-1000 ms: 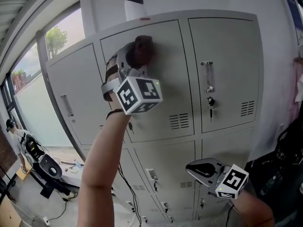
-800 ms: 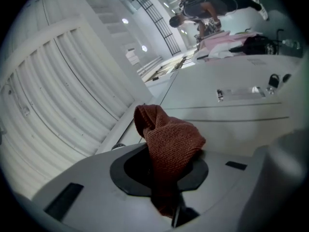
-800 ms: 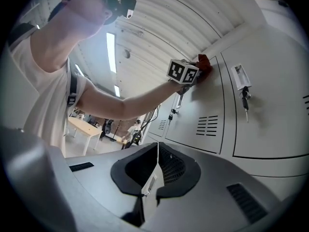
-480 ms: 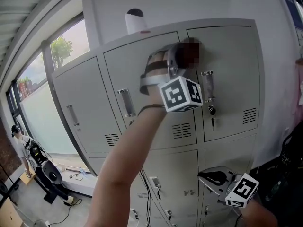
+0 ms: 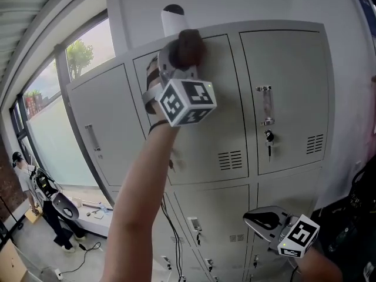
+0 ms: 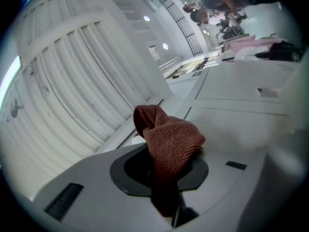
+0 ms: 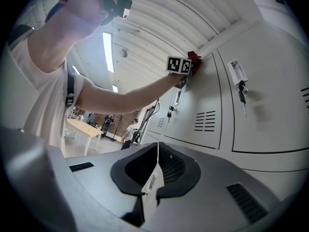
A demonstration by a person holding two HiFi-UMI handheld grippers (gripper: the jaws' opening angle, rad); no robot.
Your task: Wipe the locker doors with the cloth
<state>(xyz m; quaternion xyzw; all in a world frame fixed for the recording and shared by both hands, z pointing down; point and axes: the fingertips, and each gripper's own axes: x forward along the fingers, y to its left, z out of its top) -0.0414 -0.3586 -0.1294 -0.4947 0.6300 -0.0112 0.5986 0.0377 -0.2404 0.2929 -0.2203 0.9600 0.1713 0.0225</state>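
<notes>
One soft, light knit cloth [image 6: 169, 139], and the left gripper [image 5: 179, 54] is pinching its bunched middle against the top locker door [image 5: 220, 104]; right gripper [image 5: 262, 221] is idling closed, empty.

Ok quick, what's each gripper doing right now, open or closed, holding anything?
Left gripper: closed on the cloth, against a top locker door.
Right gripper: closed, empty.

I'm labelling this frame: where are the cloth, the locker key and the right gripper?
cloth [image 6: 169, 139]: left gripper view, its bunched middle.
locker key [image 5: 269, 137]: head view, its dark head.
right gripper [image 7: 157, 153]: right gripper view, between its shut jaw tips.
</notes>
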